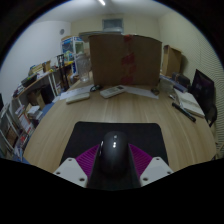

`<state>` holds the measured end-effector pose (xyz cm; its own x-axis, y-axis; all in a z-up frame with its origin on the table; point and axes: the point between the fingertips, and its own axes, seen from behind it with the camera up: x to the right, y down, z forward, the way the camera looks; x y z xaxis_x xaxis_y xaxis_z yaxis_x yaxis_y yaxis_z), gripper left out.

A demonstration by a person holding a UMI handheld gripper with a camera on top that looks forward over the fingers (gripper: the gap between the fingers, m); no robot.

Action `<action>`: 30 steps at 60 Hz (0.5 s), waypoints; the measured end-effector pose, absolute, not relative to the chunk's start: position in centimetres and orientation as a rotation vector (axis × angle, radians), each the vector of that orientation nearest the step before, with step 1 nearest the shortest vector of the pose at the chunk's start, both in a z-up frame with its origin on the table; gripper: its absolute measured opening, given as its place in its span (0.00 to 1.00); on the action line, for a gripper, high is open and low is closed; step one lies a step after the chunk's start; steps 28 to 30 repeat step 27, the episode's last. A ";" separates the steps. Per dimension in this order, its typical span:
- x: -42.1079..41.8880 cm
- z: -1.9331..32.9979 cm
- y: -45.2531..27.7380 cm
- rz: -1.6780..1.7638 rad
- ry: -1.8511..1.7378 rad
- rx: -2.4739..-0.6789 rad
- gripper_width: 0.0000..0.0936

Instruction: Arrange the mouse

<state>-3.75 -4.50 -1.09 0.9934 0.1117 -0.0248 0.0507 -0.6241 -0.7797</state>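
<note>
mouse: your black mouse (pixel 112 158) sits right between the fingers, nose pointing away from you, grey wheel strip on top.
gripper: gripper (pixel 112 166) narrowed around the mouse; magenta pads (pixel 87 158) hug both its sides with no gap showing, so you're holding it.
mat: dark mouse mat (pixel 85 131) under and just ahead of the mouse, its far edge just ahead of the fingertips.
surface: wooden surface (pixel 120 108), light brown, stretches well beyond the fingers.
far clutter: white keyboard (pixel 77 96) beyond and left; flat white items (pixel 113 91) straight ahead, far; more small stuff next to them, too small to name.
right side: papers or a book (pixel 187 103) on the surface ahead-right, with a black chair (pixel 204 92) behind them.
left side: shelves (pixel 30 100) packed with items run along the left of the surface.
back of room: big cardboard box (pixel 125 60) with red marks straight ahead past the surface's far edge; pale walls, ceiling light (pixel 101 3).
open room: bare wood between the mat and the far clutter, widest ahead and slightly right; left edge of the surface runs close to the shelves.
</note>
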 end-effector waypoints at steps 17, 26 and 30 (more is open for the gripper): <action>-4.3 3.7 -9.4 0.070 -0.024 -2.293 0.89; -4.4 6.3 -15.5 0.023 0.096 -2.280 0.89; -4.5 6.4 -16.2 0.019 0.105 -2.278 0.89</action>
